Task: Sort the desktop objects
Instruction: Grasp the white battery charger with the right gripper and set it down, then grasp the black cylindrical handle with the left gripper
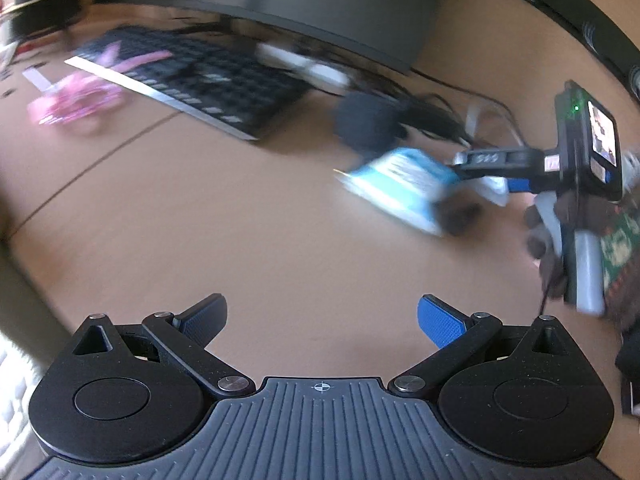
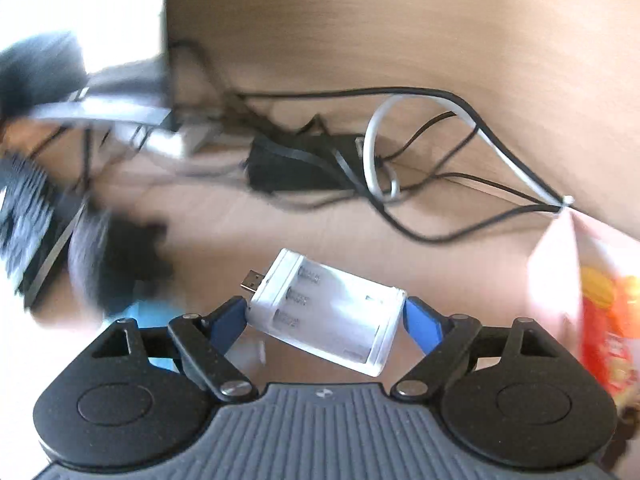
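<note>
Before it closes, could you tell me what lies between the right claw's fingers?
A white USB battery charger, tilted, sits between the blue fingers, seen in the right wrist view.

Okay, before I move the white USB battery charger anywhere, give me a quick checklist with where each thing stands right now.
1. Charger between right gripper pads: ok, both touch its ends.
2. Charger sitting square: not ok, it is tilted, USB plug up-left.
3. Grip firm enough to carry: cannot tell.
4. Left gripper free: ok, open, nothing between the pads.
5. Cables clear of the charger: ok, they lie behind it.
6. Snack bag close on the right: not ok, crowds that side.
</note>
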The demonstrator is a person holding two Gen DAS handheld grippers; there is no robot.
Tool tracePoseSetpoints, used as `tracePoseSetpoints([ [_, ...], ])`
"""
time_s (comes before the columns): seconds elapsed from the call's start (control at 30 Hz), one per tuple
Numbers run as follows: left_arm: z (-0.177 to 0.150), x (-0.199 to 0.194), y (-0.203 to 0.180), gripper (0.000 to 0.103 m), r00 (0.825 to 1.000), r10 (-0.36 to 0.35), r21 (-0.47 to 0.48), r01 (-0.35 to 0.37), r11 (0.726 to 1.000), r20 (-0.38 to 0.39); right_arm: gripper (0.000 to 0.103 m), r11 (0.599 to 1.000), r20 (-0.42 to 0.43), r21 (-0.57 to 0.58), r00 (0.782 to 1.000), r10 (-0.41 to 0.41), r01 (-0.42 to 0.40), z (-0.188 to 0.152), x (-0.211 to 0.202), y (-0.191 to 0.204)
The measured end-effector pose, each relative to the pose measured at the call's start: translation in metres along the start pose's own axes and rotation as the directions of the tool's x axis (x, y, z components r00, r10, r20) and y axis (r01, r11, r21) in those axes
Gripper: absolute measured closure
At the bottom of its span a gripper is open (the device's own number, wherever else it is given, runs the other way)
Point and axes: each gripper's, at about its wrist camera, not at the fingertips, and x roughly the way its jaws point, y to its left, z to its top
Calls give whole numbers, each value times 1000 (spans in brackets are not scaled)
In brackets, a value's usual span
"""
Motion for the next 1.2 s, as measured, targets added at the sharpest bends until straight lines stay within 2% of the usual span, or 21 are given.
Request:
tracePoseSetpoints([
  [0.13, -3, 12, -29, 0, 998, -54, 100, 58, 993, -43, 18, 997, 40, -71, 999, 29, -26, -37, -35, 2],
  [0.3, -11, 22, -56, 0, 993, -86, 187, 99, 977, -77, 18, 998, 119, -7, 991, 65, -65, -60, -100, -17],
  [0.4, -12, 31, -69, 0, 989, -115, 217, 134, 967, -97, 18, 997, 88, 3, 993, 73, -74, -84, -129, -31],
  [0.53, -3, 47, -95, 0, 981, -162, 269, 186, 945, -110, 18, 1000, 24, -1, 999, -31, 31, -127, -140, -58],
  [0.63, 8, 61, -116, 0, 978, -192, 327, 206, 922, -76, 18, 990, -24, 103, 995, -98, 100, -142, -135, -90],
  [0.77, 25, 86, -145, 2, 977, -208, 382, 206, 901, -35, 18, 967, -17, 218, 992, -129, 129, -147, -140, -117],
  [0.8, 26, 89, -151, 14, 977, -211, 401, 206, 893, -32, 17, 964, -12, 226, 990, -143, 142, -149, -143, -120],
  [0.83, 29, 95, -158, 34, 977, -209, 426, 203, 881, -33, 13, 962, 0, 228, 988, -153, 149, -152, -149, -122],
  [0.87, 32, 103, -165, 39, 979, -198, 454, 196, 869, -45, 11, 962, 17, 225, 987, -161, 154, -156, -156, -124],
  [0.93, 34, 115, -172, 39, 981, -187, 479, 192, 856, -59, 8, 957, 25, 229, 981, -190, 180, -165, -165, -126],
  [1.0, 36, 124, -176, 39, 984, -173, 502, 173, 848, -48, 8, 951, 3, 250, 983, -186, 179, -173, -173, -131],
  [1.07, 37, 133, -178, 41, 988, -146, 504, 151, 851, -49, 8, 949, -9, 255, 982, -189, 185, -182, -180, -134],
  [1.13, 37, 138, -179, 56, 989, -138, 502, 147, 852, -56, 8, 943, -15, 258, 977, -215, 211, -190, -187, -134],
  [1.2, 35, 141, -182, 66, 988, -140, 517, 154, 842, -67, 7, 937, -22, 278, 976, -216, 214, -195, -191, -134],
])
